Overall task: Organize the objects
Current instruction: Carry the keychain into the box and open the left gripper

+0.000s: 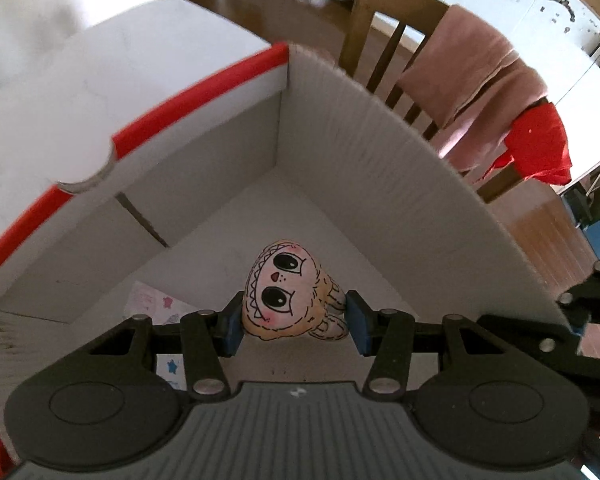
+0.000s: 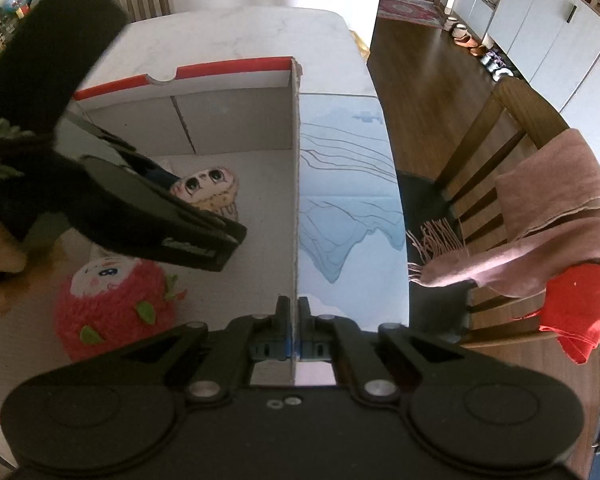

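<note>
Partly hidden by the left claw (image 2: pixel 204 216), the plush doll (image 2: pixel 208 186) (face showing)

Wooden chair (image 2: pixel 512 128): slatted back, at 3 o'clock of the tabletop (image 2: pixel 236 36), which is white and marbled. Pink fringed scarf (image 2: pixel 548 216): draped over the chair back. Red cloth (image 2: pixel 580 304): hanging at the chair's 5 o'clock, just below the scarf. Dark wood floor (image 2: pixel 420 52). White cabinets (image 2: pixel 540 28): 1 o'clock, with shoes (image 2: pixel 480 50) lined along their base. Patterned rug (image 2: pixel 408 10): 12 o'clock, far.
</note>
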{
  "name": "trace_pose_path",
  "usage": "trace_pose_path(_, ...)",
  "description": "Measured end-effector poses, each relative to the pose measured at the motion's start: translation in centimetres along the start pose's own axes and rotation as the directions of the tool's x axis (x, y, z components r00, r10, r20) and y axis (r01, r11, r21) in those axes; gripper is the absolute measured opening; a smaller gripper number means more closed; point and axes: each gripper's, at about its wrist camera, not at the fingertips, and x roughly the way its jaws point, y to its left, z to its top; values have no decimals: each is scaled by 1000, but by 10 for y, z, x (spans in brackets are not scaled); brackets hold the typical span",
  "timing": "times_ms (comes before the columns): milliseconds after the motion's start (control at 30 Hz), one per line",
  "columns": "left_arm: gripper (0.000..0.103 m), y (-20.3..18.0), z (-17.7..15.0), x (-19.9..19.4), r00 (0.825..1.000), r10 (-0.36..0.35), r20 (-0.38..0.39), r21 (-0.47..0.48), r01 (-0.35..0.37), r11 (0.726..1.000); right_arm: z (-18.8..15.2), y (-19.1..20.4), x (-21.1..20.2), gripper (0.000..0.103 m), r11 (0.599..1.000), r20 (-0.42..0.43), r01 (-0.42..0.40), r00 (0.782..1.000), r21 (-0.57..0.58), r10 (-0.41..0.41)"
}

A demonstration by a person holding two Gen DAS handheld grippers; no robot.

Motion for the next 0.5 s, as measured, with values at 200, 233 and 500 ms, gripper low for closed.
trace_pose_path(200, 51, 1, 0, 12, 999, -4, -37, 6, 5, 1000, 1, -1, 0, 1, 1000, -2, -4, 1000, 5, 4)
trace_pose_path(233, 51, 1, 0, 13, 999, -3, -40, 9, 4, 1000, 1, 0, 0, 1, 1000, -2, -4, 1000, 4, 4)
trace_pose_path(500, 67, 2, -1, 1, 1000, 2, -5, 17, -1, 1000, 2, -1, 1, 1, 1000, -6, -7, 1000, 7, 7)
